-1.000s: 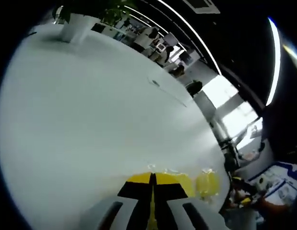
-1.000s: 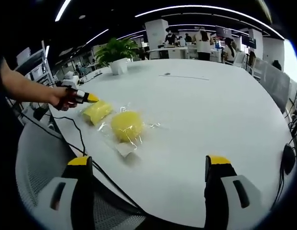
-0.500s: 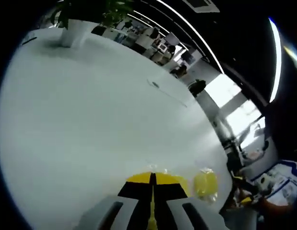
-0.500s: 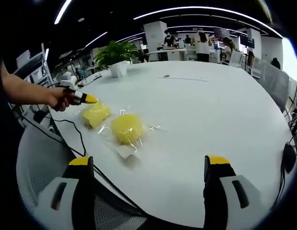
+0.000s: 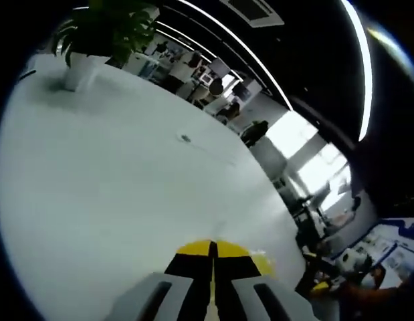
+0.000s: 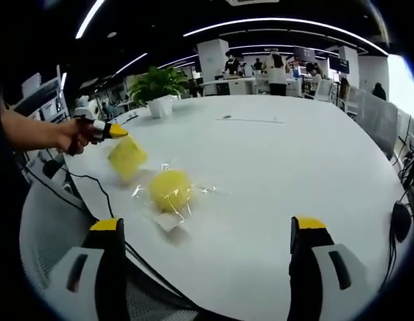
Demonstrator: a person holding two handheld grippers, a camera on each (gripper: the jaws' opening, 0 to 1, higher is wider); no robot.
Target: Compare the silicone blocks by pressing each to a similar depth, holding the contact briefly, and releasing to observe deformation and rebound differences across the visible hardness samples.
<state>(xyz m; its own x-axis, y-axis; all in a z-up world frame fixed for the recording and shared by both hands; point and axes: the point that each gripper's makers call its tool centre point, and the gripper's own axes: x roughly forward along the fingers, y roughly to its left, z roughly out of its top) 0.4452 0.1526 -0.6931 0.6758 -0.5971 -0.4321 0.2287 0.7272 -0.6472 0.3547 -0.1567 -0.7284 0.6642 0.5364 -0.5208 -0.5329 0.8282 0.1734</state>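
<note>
An open-plan office with strip lights overhead surrounds a broad white bench [image 6: 280, 167]; a potted plant [image 6: 156, 87] stands at its far side, well beyond both grippers.

In the right gripper view the right gripper [image 6: 210, 267] hangs back near the bench edge with its fingers [image 6: 108, 257] spread wide and nothing between them. Ahead of its left finger lies a round yellow silicone block [image 6: 168, 189] in a clear plastic wrap. Farther ahead and to the left is a squarer yellow silicone block [image 6: 126, 156], and the left gripper [image 6: 112, 130], held in a hand [image 6: 69, 136], sits right at that block's top edge.

In the left gripper view the left gripper's fingers [image 5: 193, 257] are closed tip to tip with nothing seen clamped, and a sliver of yellow block shows just past the right fingertip; whether the tips touch it I cannot tell.

Judgement: the press on the squarer block is the step in hand. Doing it well means driving the closed tips squarely into the block's middle rather than its edge, so the slippery wrap does not slide it aside, then pausing, lifting cleanly, and matching that depth on the round block.
</note>
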